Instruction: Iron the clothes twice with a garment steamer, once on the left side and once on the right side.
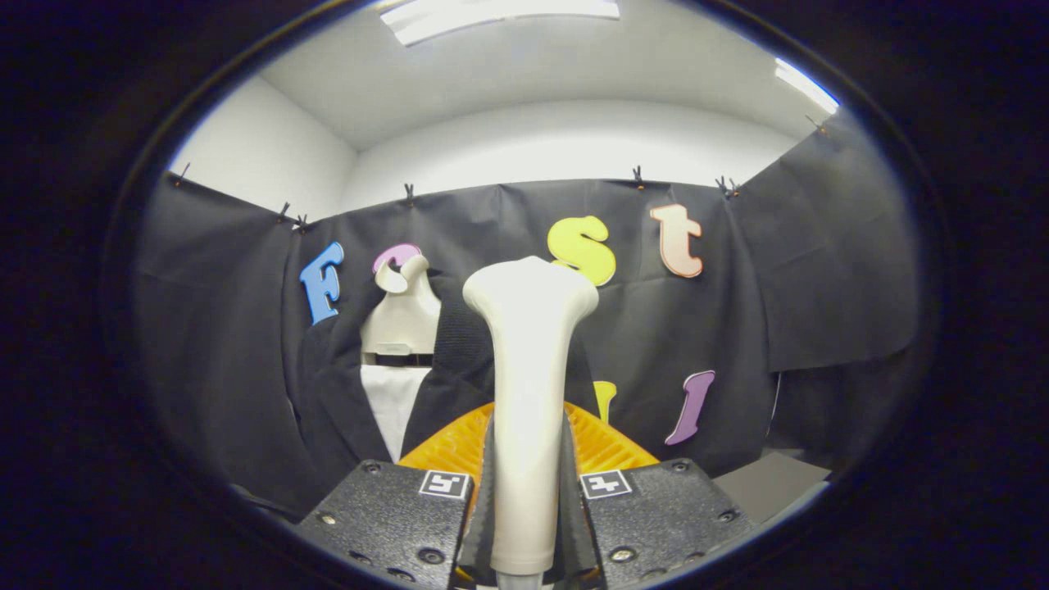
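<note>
Grip: my gripper (529, 500) has its two fingers closed on the garment steamer (529, 393), one finger pressing each side of the handle.
Steamer: its pale handle stands upright between my fingers and widens into a flared head above them; the head faces away from me, toward the clothes.
Steamer base: the lower end of the handle sits down between my fingers, with a short grey stub showing beneath it.
Clothes: a dark jacket (459, 352) hangs beyond my fingers, partly hidden behind the steamer; its open front falls to the left of the handle.
Shirt: a white shirt front (392, 406) shows inside the jacket opening, ahead and left of my fingers.
Mannequin: a cream neck form (403, 315) with a hooked top rises from the collar, a dark band across its base.
Orange part: a ribbed orange piece (447, 451) lies just ahead of my fingers, spreading to both sides behind the handle; I cannot tell what it is.
Gap: the steamer head looks short of the jacket, though I cannot tell whether they touch.
Surface: a grey ledge (766, 483) lies ahead and right of my fingers.
</note>
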`<act>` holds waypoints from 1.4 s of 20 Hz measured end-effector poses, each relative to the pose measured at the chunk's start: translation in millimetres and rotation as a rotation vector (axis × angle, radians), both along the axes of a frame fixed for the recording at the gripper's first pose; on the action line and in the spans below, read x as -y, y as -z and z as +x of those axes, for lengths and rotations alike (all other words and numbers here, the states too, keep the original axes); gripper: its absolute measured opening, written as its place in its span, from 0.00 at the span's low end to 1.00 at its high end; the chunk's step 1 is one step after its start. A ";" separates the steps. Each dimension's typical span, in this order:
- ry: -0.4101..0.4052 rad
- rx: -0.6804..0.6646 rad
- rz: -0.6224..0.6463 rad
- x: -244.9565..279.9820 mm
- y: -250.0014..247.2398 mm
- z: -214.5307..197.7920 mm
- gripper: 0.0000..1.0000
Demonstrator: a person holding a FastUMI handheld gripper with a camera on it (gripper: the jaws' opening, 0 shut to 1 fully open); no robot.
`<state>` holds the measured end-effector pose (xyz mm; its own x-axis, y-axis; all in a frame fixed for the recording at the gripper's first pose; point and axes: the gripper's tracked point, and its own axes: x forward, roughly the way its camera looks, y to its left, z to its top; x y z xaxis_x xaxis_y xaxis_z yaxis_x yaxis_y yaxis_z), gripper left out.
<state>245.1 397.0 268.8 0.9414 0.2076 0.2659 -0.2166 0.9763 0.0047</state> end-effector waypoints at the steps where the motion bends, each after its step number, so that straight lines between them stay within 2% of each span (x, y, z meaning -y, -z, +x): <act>1: 0.001 -0.005 -0.006 -4.1 0.9 1.9 0.36; 8: 0.009 -0.046 -0.033 -19.3 23.1 21.2 0.36; 21: 0.016 -0.134 -0.048 -7.0 81.5 17.9 0.36; 28: 0.043 -0.160 -0.104 -2.9 119.9 15.8 0.36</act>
